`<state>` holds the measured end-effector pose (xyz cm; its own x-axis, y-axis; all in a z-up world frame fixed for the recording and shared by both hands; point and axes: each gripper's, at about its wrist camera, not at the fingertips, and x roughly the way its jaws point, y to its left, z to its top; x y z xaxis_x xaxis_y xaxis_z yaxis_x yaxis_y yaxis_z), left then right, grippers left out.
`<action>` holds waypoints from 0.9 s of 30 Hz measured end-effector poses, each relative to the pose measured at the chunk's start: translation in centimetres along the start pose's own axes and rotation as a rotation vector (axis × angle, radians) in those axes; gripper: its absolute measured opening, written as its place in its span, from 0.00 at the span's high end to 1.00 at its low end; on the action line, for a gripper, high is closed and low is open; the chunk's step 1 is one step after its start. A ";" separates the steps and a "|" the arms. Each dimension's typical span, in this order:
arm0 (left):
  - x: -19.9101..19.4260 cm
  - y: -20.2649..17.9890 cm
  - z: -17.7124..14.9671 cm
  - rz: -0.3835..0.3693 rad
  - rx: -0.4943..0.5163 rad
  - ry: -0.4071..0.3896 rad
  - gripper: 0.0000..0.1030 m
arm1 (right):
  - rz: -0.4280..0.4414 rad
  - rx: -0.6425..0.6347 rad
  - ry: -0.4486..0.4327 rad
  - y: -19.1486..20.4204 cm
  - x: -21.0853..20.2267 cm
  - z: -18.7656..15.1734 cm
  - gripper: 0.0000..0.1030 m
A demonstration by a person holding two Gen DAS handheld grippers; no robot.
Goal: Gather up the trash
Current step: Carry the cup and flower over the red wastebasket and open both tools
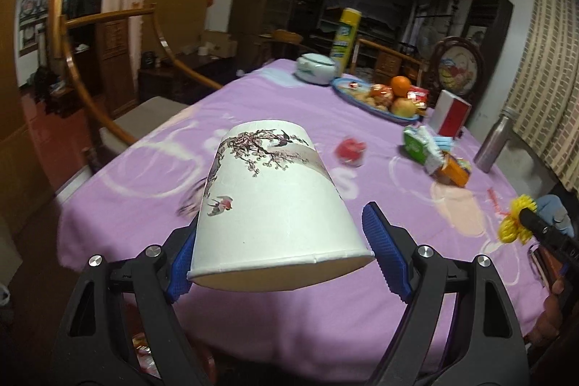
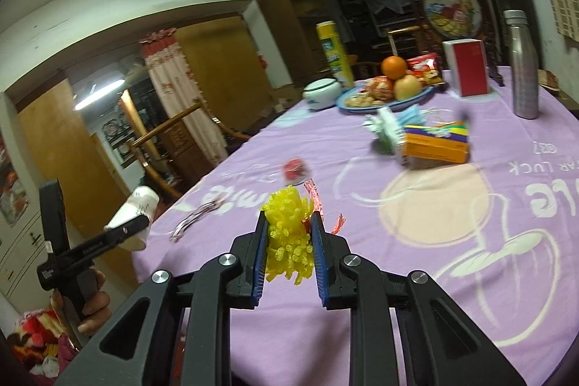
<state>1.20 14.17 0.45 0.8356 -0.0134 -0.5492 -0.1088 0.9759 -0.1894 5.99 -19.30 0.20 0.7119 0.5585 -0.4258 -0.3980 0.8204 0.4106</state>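
A paper cup (image 1: pixel 275 205) is held between the left gripper's (image 1: pixel 286 255) fingers, base pointing away over the bench (image 1: pixel 253 104); a yellow tassel (image 2: pixel 289 237) is clamped by the right gripper (image 2: pixel 289 252).

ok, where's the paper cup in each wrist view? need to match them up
Left wrist: paper cup fills the centre foreground, lying mouth toward the camera between the left tongs.
Right wrist: the cup is small at the left edge, past the table's edge, in the left tongs.
Shared landmark: the orange on the blue fruit plate.
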 end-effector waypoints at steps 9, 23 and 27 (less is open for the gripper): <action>-3.4 9.1 -6.1 0.157 -0.095 0.117 0.22 | 0.100 -0.105 0.084 6.2 1.7 -2.2 0.78; -2.6 17.6 -10.9 0.253 -0.266 0.257 0.10 | 0.248 -0.263 0.280 15.8 6.3 -6.0 0.78; -3.1 19.2 -10.8 0.310 -0.281 0.217 0.09 | 0.325 -0.320 0.382 19.7 8.3 -8.1 0.77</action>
<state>-9.26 30.63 -10.26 0.6117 0.1950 -0.7667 -0.5020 0.8447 -0.1857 -0.64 2.49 -1.82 0.2893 0.7432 -0.6033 -0.7577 0.5629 0.3301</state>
